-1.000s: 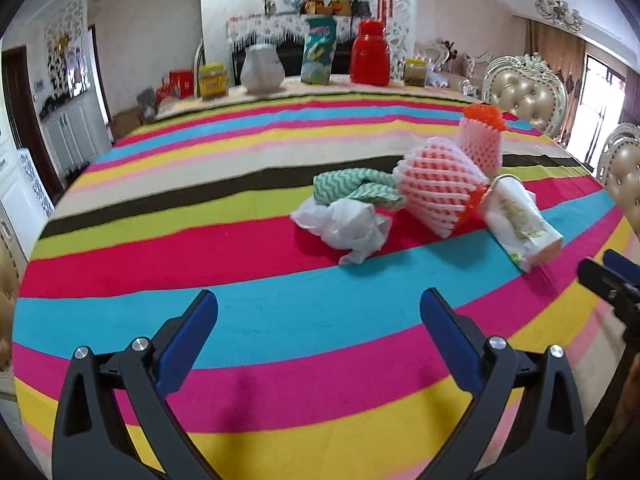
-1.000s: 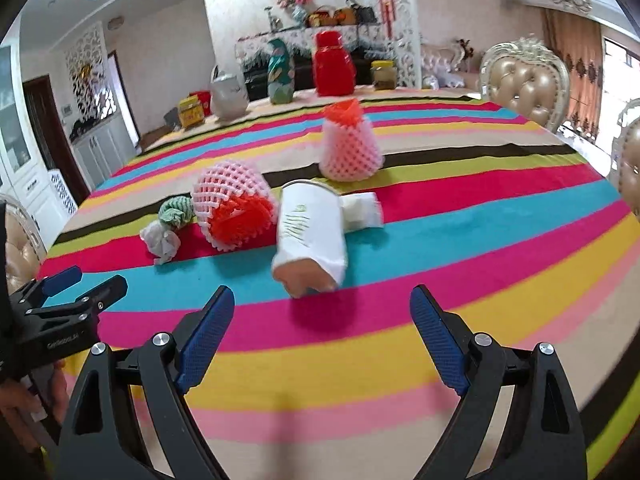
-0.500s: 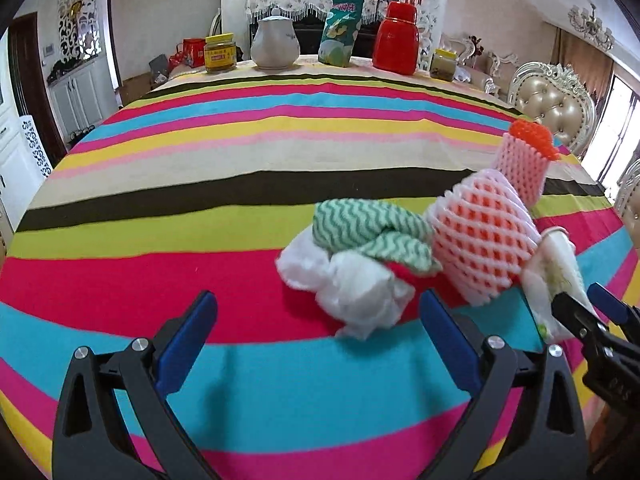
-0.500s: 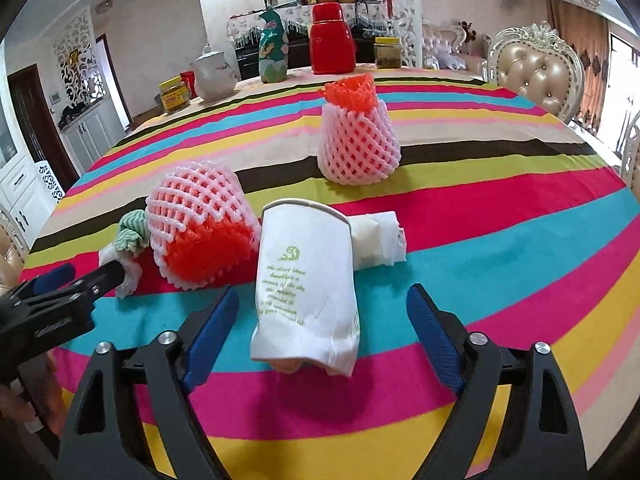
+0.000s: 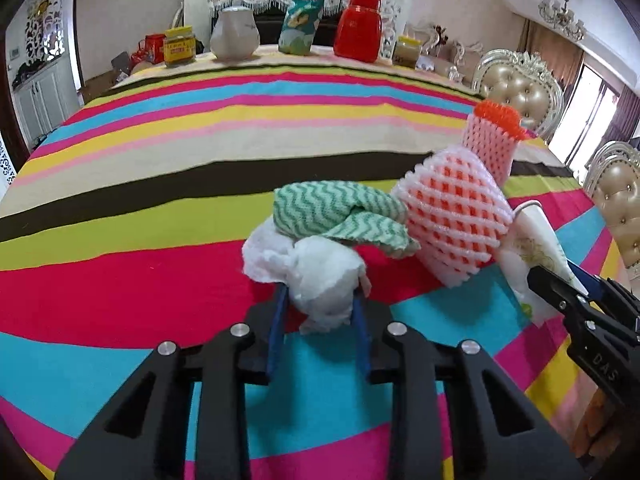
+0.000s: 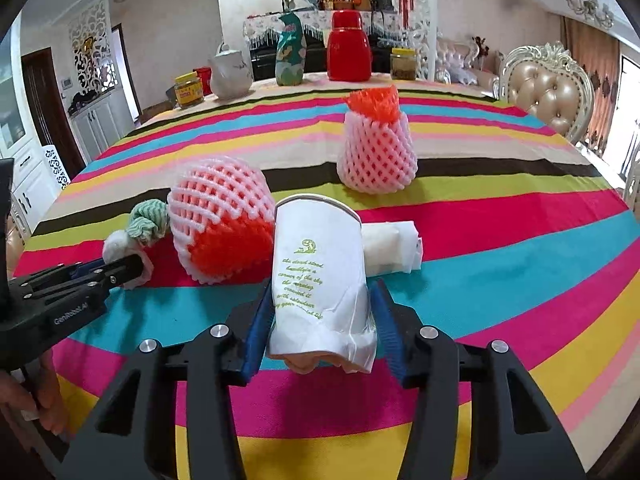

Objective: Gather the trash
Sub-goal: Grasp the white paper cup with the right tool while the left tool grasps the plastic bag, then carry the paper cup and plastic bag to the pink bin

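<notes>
My left gripper (image 5: 319,300) is shut on a crumpled white tissue (image 5: 316,276) lying on the striped tablecloth. A green zigzag cloth (image 5: 340,212) rests on top of the tissue. My right gripper (image 6: 320,300) is shut on a crushed white paper cup (image 6: 320,264) lying on its side. A pink foam fruit net with an orange inside (image 6: 224,224) lies between the two grippers. A second foam net (image 6: 376,152) stands upright farther back. A folded white tissue (image 6: 394,248) lies just behind the cup.
At the far edge of the striped table (image 6: 520,240) stand a red thermos (image 6: 348,52), a teal snack bag (image 6: 291,52), a white teapot (image 6: 230,72) and jars (image 6: 189,90). Padded chairs (image 6: 548,88) stand at the right.
Both grippers moved forward and closed: the left on the white tissue, the right on the paper cup.
</notes>
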Available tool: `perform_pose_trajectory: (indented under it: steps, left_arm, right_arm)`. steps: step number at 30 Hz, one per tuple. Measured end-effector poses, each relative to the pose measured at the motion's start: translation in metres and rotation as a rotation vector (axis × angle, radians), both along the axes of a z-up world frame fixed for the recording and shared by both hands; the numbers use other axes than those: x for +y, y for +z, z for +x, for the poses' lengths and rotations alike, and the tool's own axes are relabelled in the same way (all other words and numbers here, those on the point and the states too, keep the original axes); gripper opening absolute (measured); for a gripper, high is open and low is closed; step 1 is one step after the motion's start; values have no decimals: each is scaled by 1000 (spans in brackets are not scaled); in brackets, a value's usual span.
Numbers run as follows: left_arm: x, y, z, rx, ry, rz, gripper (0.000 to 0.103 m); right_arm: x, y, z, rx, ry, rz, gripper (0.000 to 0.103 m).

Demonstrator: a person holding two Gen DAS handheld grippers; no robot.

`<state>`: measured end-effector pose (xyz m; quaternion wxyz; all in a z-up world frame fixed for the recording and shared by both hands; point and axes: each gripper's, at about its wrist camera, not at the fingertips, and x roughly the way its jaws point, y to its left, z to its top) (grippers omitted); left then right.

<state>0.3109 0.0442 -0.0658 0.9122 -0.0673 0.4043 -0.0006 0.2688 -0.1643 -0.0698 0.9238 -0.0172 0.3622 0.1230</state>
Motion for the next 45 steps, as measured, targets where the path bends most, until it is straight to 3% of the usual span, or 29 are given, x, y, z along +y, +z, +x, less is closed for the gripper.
perform_pose_trajectory:
  steps: [14, 27, 31, 45]
  left_arm:
    - [-5, 29, -30, -242, 53, 61, 28]
    - [4, 34, -34, -304, 87, 56, 28]
    - [3, 33, -38, -284, 107, 68, 28]
    - [-36, 32, -100, -237, -51, 103, 28]
  right_arm:
    - [-7, 2, -3, -13, 2, 40, 48]
    - [-4, 3, -4, -34, -54, -14, 48]
    - [-1, 3, -5, -41, -62, -42, 48]
    - [-28, 20, -72, -66, -35, 32, 49]
